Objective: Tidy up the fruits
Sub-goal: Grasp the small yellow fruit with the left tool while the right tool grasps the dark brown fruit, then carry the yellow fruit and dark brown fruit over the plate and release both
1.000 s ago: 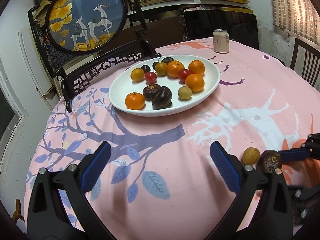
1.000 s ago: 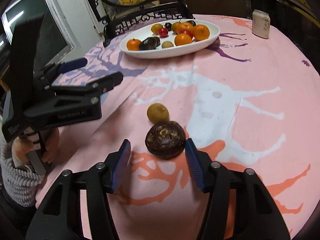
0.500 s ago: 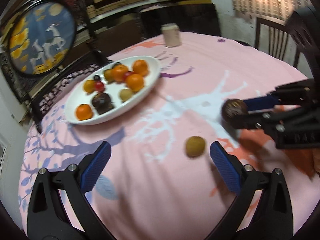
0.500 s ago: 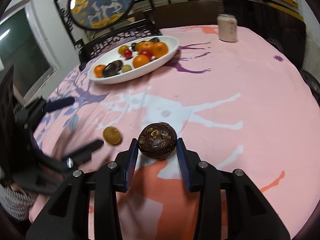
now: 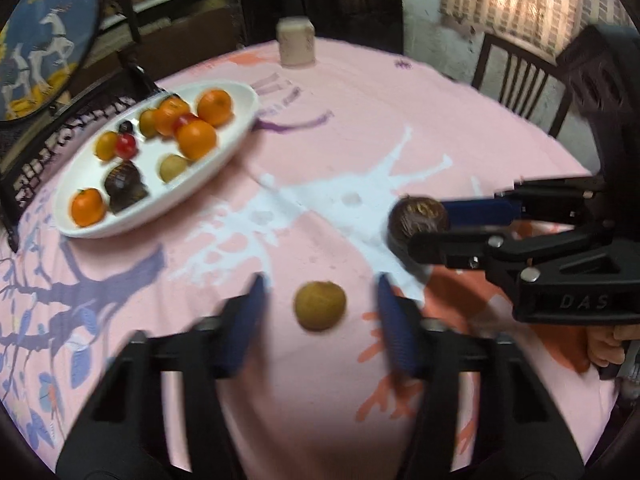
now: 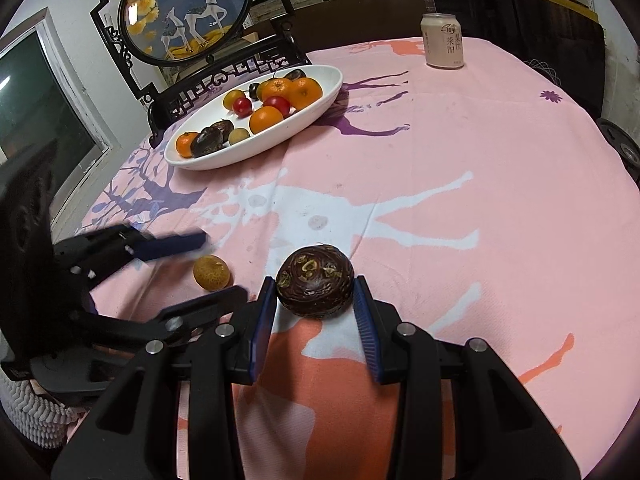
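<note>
My right gripper (image 6: 315, 306) is shut on a dark brown round fruit (image 6: 315, 280) and holds it just above the pink cloth; the fruit also shows in the left wrist view (image 5: 418, 216). A small tan fruit (image 5: 320, 305) lies on the cloth between the open fingers of my left gripper (image 5: 320, 312), untouched. It also shows in the right wrist view (image 6: 211, 273), with my left gripper (image 6: 200, 268) around it. A white oval plate (image 6: 320, 108) at the back left holds several oranges, red, yellow and dark fruits.
A drink can (image 6: 442, 40) stands at the table's far side. A black carved stand with a round deer picture (image 6: 188, 8) sits behind the plate. A chair (image 5: 520, 80) stands at the right past the table edge.
My left gripper swung right, moved in around the tan fruit and narrowed. My right gripper closed on the dark fruit and lifted it slightly.
</note>
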Available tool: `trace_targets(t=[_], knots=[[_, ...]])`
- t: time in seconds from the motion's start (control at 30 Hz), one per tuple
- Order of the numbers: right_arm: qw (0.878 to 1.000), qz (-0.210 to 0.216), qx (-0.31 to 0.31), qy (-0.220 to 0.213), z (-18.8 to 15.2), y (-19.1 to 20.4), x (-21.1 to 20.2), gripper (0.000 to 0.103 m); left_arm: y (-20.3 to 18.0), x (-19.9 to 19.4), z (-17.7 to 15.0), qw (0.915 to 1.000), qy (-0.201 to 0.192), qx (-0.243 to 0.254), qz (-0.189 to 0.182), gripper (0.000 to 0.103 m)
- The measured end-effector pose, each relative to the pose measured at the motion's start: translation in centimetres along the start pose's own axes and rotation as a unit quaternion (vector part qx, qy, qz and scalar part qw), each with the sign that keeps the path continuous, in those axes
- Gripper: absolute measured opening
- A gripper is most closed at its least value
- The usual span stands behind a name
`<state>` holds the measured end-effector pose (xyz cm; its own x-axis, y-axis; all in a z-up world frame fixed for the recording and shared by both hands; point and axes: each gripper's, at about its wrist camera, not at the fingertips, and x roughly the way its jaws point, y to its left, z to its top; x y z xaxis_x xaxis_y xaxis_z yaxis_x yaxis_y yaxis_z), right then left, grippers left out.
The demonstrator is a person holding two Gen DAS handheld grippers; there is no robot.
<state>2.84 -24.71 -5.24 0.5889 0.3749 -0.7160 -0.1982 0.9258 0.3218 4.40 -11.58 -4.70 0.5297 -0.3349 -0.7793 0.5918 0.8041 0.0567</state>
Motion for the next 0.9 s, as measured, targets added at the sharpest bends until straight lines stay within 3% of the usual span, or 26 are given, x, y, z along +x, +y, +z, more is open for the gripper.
trace_targets(t=[0.17, 0.4, 0.63, 0.9], knots=[[1.0, 0.002, 0.002, 0.0, 0.0, -0.1, 0.1, 0.039, 0.1, -0.4, -0.2, 0.9998, 0.0, -0.006, -0.02, 0.025], [1.0, 0.003, 0.003, 0.0, 0.0, -0.1, 0.1, 0.039, 1.5, -1.4, -0.6, 0.9994, -0.011, -0.034, 0.002, 0.025], [1.0, 0.015, 0.0, 0.0, -0.1, 0.2, 0.1, 0.039, 2.9, -1.5, -0.6, 0.9968, -0.014, -0.053, 0.059, 0.025], [0.999, 0.032, -0.02, -0.01, 0.0, 1.9, -0.6, 0.039, 4.3, -4.5, -0.3, 0.9886, -0.066, -0.076, 0.112, 0.025]])
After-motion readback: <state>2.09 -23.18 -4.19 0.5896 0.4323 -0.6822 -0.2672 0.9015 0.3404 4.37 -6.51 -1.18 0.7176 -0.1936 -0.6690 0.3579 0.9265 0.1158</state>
